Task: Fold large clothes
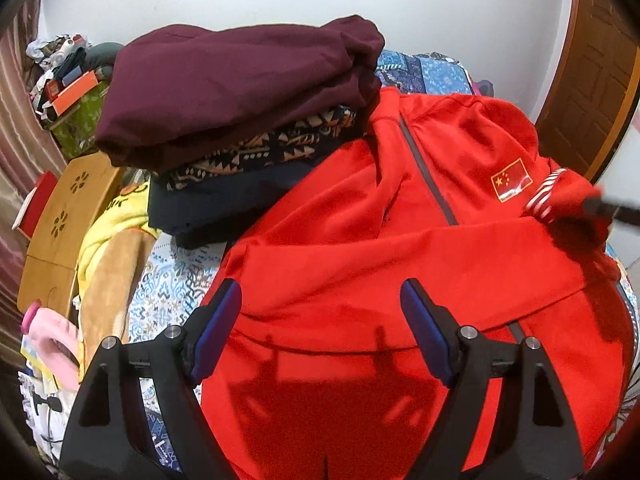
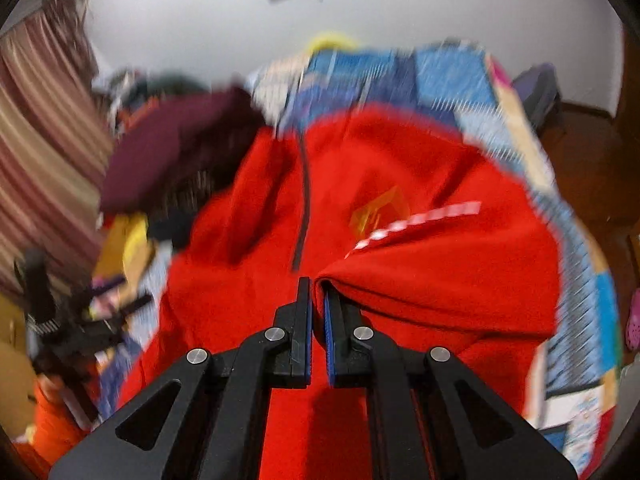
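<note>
A red zip jacket [image 1: 360, 220] with a flag badge lies spread on the bed, one sleeve folded across its front. My left gripper [image 1: 320, 320] hovers open over the jacket's lower part with nothing between its blue pads. In the right wrist view, which is blurred by motion, my right gripper [image 2: 317, 292] is shut on a fold of the red sleeve [image 2: 432, 276] and lifts it above the jacket [image 2: 248, 220]. The sleeve's red-and-white striped cuff [image 1: 546, 194] shows at the right edge of the left wrist view, beside the dark tip of the right gripper.
A stack of folded clothes [image 1: 240, 92], maroon on top of patterned and navy pieces, sits just left of the jacket's collar. Yellow and tan garments [image 1: 112, 232] and a wooden lap table [image 1: 64, 216] lie further left. The patterned bedsheet [image 2: 448, 80] extends behind, with a wooden door [image 1: 592, 92] at the right.
</note>
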Action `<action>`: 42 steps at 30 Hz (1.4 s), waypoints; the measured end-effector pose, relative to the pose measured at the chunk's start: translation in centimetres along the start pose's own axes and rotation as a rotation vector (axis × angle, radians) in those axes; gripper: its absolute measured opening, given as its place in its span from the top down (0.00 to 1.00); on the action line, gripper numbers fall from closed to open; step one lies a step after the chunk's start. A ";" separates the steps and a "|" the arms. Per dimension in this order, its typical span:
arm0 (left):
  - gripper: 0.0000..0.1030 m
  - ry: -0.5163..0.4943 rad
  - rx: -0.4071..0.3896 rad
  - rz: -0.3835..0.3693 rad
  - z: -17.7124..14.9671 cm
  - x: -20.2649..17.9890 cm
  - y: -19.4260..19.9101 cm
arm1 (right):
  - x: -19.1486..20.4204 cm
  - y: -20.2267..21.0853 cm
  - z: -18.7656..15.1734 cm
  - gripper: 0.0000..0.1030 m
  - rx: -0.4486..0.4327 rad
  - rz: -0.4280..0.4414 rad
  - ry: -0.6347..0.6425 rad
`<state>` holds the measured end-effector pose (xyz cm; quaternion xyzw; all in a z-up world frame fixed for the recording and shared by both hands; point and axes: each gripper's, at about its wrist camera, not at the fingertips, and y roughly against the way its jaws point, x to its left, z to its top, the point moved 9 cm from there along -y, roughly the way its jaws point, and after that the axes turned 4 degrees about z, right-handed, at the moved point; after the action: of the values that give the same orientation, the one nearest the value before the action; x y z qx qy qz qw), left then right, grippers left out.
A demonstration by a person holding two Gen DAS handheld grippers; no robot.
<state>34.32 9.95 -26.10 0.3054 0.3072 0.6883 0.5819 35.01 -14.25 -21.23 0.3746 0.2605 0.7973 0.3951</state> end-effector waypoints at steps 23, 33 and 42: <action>0.21 -0.357 -0.112 -0.268 7.9 -20.1 3.0 | -8.0 10.2 -2.8 0.67 -0.146 -0.250 -0.079; 0.21 -0.594 0.063 -0.379 3.7 -32.0 -1.1 | -12.7 10.2 -4.7 0.64 -0.141 -0.300 -0.232; 0.48 -0.518 0.052 -0.384 5.0 -33.5 -2.4 | -12.6 7.9 -3.9 0.64 -0.097 -0.264 -0.196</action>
<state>44.20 -22.50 -26.95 0.4216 0.2186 0.4571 0.7520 33.64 -29.49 -22.82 0.3937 0.2290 0.7098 0.5374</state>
